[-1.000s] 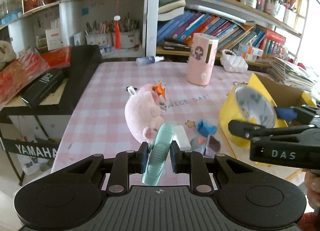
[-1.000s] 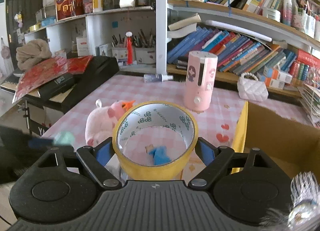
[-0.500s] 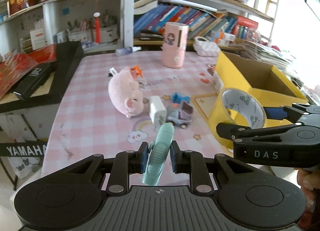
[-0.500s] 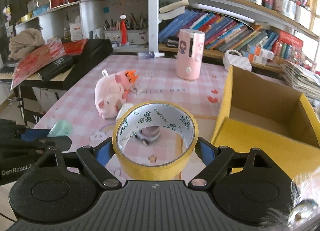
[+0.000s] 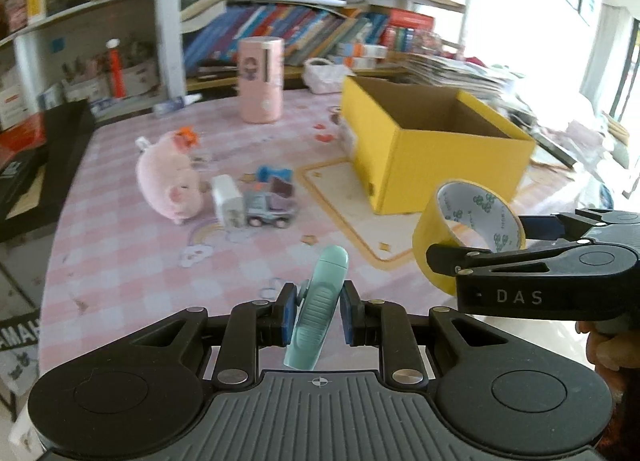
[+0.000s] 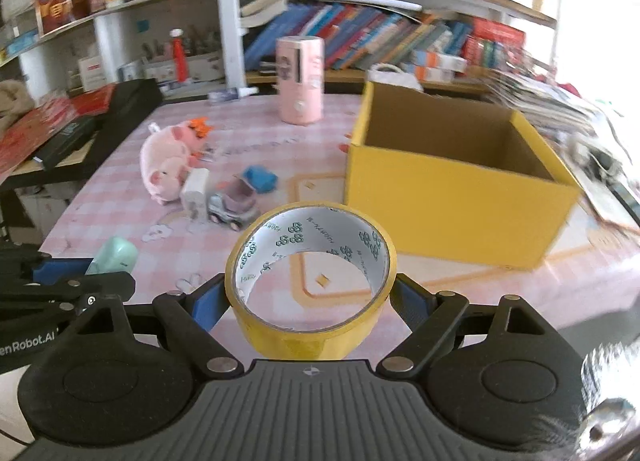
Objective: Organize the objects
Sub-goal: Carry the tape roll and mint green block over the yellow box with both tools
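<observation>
My left gripper [image 5: 316, 315] is shut on a slim mint-green plastic case [image 5: 318, 311], held above the near part of the pink checked table [image 5: 120, 245]. My right gripper [image 6: 310, 295] is shut on a yellow tape roll [image 6: 312, 335], its pads pressing both sides; the tape roll [image 5: 444, 237] also shows at the right of the left wrist view. An open yellow cardboard box [image 6: 452, 189] stands on the table ahead and to the right. A pink plush pig [image 5: 172, 181], a white charger block [image 5: 228, 201], a grey toy truck [image 5: 268, 209] and a blue piece [image 6: 260, 177] lie mid-table.
A pink cylinder [image 5: 261, 79] stands at the table's back, a small spray bottle [image 5: 176, 103] lying beside it. Bookshelves [image 6: 380, 37] fill the wall behind. A black keyboard case [image 6: 100, 117] lies at the left edge. Stacked papers [image 5: 460, 73] sit right of the box.
Both grippers have swung to the right and drawn back from the table with their loads. The yellow box has come fully into view; the toys have slid left and farther away.
</observation>
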The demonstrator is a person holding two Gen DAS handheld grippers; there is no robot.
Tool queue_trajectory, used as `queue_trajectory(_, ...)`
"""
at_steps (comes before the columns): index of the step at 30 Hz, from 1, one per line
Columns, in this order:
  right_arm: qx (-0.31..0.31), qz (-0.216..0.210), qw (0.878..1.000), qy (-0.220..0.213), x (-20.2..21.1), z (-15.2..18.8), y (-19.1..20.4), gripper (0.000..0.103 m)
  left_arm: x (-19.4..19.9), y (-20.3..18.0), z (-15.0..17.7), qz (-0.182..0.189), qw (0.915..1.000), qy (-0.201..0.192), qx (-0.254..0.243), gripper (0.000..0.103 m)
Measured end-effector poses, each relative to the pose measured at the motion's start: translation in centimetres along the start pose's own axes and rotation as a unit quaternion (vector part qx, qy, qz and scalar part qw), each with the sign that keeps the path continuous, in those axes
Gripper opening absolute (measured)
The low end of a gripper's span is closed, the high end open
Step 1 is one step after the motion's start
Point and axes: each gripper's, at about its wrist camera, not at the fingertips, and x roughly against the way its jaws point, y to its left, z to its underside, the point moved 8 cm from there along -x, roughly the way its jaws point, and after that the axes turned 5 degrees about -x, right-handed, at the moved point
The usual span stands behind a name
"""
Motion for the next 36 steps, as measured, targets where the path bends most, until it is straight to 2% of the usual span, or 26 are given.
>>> queue_trajectory(8,-0.046,0.050,0.998,0.003,2.3,2.2,-4.0,0.085,-0.4,-3.9,-0.8,0.043,0.9980,-0.009,-0.046,0.021)
queue_trajectory(19,-0.098,0.100,0.990,-0.004,4.5,3.4,-9.0,0.085,-1.6,-8.5,-2.3,0.087,0.9912,-0.015,-0.099,0.021)
queue_trajectory(25,-0.114,0.110,0.987,-0.007,4.5,2.8,-10.8,0.085,-2.0,-9.3,-3.5,0.089,0.9897,-0.024,-0.109,0.021)
queue_trajectory(36,-0.103,0.109,0.988,-0.022,4.0,0.8,-12.1,0.085,-3.0,-10.1,-5.5,0.087,0.9885,-0.039,-0.117,0.021)
